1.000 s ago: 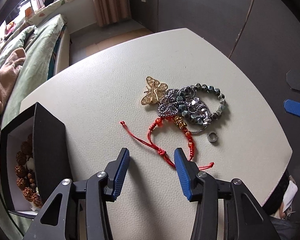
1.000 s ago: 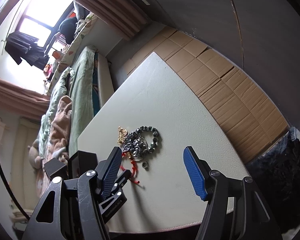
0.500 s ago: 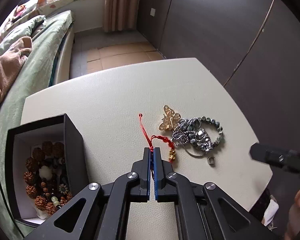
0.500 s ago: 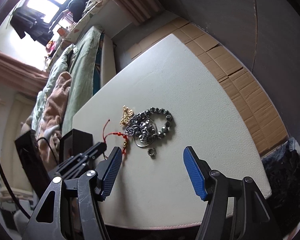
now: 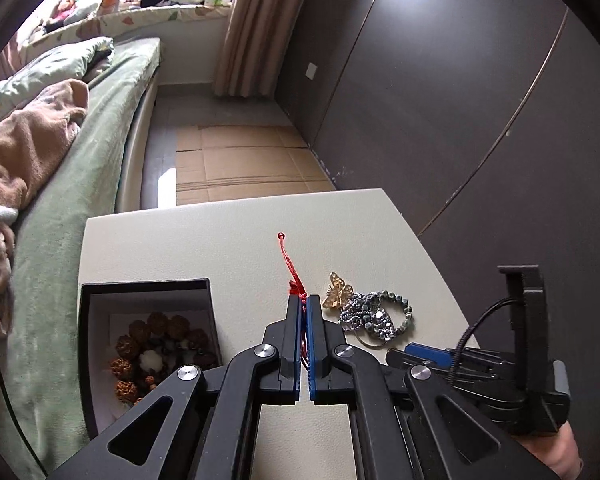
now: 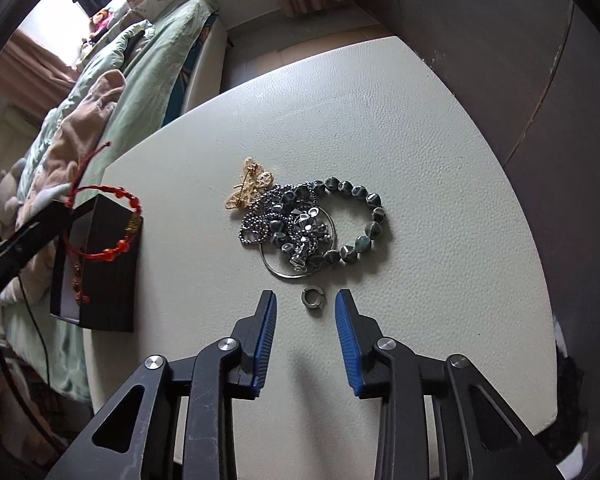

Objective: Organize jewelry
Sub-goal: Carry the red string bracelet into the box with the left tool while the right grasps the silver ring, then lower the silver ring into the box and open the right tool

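We held the red bracelet (image 6: 112, 224) clamped in our left gripper (image 5: 304, 308), above the box (image 6: 112, 280). Our right gripper (image 6: 306, 308) (jaws just closing, touching nothing) framed the small ring (image 6: 311, 299); next it needed a careful pinch.

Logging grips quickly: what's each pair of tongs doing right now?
Left tongs: shut on the red bracelet.
Right tongs: open, just been closing around the small ring, not touching it.

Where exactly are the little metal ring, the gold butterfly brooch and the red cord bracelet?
metal ring (image 6: 311, 298): right wrist view, on its band, lying on the table.
gold butterfly brooch (image 6: 250, 188): right wrist view, on its wings.
red cord bracelet (image 6: 121, 246): right wrist view, on its red beads, hanging in front of the black box.
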A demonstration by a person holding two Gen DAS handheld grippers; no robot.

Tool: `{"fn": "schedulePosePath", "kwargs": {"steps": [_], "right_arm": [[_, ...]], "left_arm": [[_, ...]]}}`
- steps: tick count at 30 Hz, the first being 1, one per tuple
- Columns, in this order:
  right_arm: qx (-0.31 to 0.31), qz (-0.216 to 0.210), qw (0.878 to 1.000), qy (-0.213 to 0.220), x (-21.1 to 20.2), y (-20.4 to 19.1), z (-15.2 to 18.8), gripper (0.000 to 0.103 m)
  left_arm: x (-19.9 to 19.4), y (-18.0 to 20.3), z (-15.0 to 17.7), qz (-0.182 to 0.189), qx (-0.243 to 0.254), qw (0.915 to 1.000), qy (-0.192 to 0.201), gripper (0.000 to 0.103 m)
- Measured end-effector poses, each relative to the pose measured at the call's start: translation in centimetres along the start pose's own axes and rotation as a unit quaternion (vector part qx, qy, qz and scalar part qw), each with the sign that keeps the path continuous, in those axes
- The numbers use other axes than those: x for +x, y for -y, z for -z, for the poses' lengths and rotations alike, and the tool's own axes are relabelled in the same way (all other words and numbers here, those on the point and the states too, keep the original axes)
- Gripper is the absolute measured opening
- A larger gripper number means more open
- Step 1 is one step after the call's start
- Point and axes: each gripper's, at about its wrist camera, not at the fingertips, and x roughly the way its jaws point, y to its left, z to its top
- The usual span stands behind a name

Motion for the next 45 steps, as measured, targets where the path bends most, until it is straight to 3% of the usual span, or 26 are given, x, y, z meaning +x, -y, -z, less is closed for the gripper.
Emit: {"fn": "schedulePosePath", "kwargs": {"steps": [8,12,15,18,22,27,31,33,34,35,37,38,45], "right_arm": [[-0.044,0.076,0.996,0.009,0.6,-1.8,0.2,0.028],[-0.077,0.123,0.989,0.011,0.7,-2.9,0.6,0.015],[-0.080,0.131,0.988,0.013,0.5,-3.2,0.6,0.014],[-0.068,0.111,0.991,0.030,-0.7,-3.3,0.8,0.014],[-0.053,0.053,0.995,0.064,-2.9,-4.1,0.6,0.014],[-0.041,-0.028,0.994,0.100,-5.0,-5.4,0.8,0.014],[-0.045,-0.075,0.989,0.115,-5.3,-7.1,0.8,0.014],[-0.050,-0.094,0.987,0.123,-5.2,-8.2,0.6,0.014],[-0.052,-0.104,0.985,0.125,-5.3,-8.5,0.7,0.014],[-0.054,-0.114,0.984,0.126,-4.9,-9.4,0.2,0.014],[-0.057,-0.134,0.981,0.129,-4.4,-10.9,-0.4,0.014],[-0.058,-0.144,0.979,0.130,-4.3,-11.3,-0.5,0.014],[-0.073,-0.202,0.969,0.124,-3.3,-14.6,-0.7,0.014]], "left_arm": [[-2.9,-1.9,0.0,0.004,-0.014,0.9997,0.021,0.001],[-4.2,-3.0,0.1,0.002,-0.023,0.9993,0.029,0.001],[-5.1,-4.2,0.1,-0.003,-0.031,0.9989,0.035,0.001],[-5.8,-5.4,0.1,-0.013,-0.040,0.9984,0.039,0.001],[-5.9,-6.5,-0.1,-0.052,-0.046,0.9971,0.032,0.002],[-5.1,-8.4,-0.1,-0.056,-0.074,0.9957,-0.003,0.003],[-5.2,-9.5,-0.3,-0.056,-0.085,0.9948,-0.007,0.005],[-5.4,-9.9,-0.4,-0.057,-0.090,0.9942,-0.007,0.010],[-5.4,-10.1,-0.4,-0.057,-0.093,0.9940,-0.007,0.024],[-5.5,-10.4,-0.5,-0.058,-0.095,0.9938,-0.006,0.047],[-6.1,-10.6,-0.6,-0.058,-0.100,0.9932,0.011,0.076],[-6.6,-10.7,-0.7,-0.058,-0.102,0.9928,0.023,0.084],[-7.4,-11.8,-1.3,-0.068,-0.115,0.9905,0.033,0.087]]}}
